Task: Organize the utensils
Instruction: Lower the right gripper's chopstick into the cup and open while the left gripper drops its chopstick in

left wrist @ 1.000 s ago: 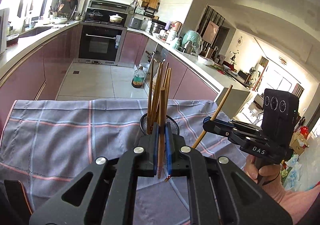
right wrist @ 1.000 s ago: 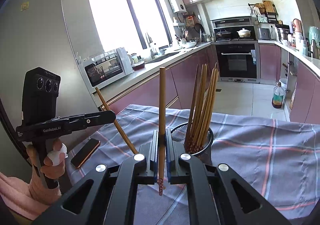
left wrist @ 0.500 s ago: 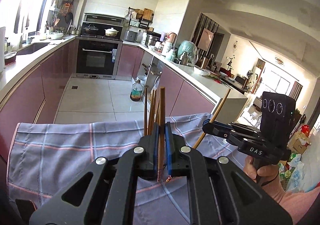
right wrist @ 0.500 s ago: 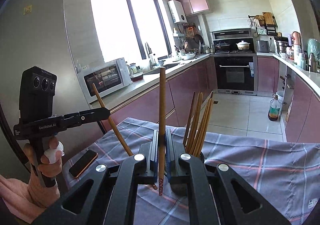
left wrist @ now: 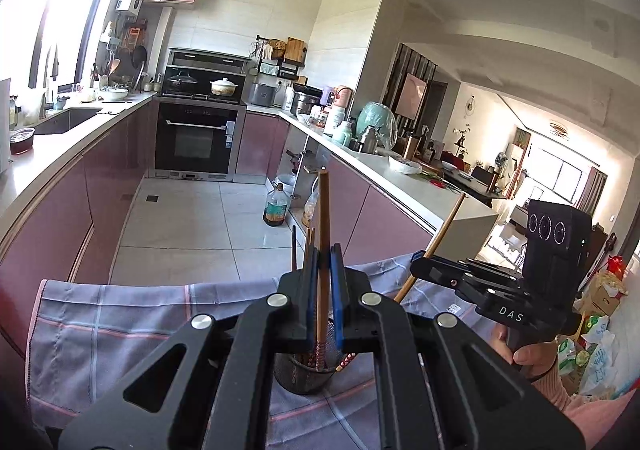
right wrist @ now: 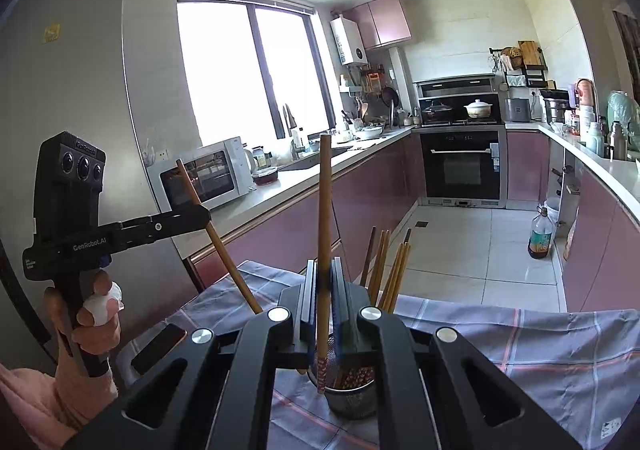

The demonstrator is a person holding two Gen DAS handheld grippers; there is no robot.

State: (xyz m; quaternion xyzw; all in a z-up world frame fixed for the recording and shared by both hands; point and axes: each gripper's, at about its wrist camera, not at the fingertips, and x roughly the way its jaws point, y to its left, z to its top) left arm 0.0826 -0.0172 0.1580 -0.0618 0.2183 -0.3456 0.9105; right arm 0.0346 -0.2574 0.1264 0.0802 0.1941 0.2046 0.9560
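- The left hand-held gripper (left wrist: 322, 282) is clenched on one wooden chopstick (left wrist: 322, 234), held upright, patterned tip down.
- The right hand-held gripper (right wrist: 322, 290) grips its own chopstick (right wrist: 324, 210) the same way.
- The mesh metal holder (right wrist: 352, 390) stands on the checked cloth of the table (right wrist: 540, 362), directly below and ahead of both grippers, with a bundle of chopsticks (right wrist: 386, 270) upright in it.
- Neither gripper looks clearly nearer.
- The sticks are slim, smooth and rigid.

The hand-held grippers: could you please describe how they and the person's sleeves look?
Both hand-held grippers are black, with blue pads and silver bolts. The left hand-held gripper reads "GenRobot.AI", the right hand-held gripper "DAS"; each carries a black three-lens camera block. Both sleeves are pink.
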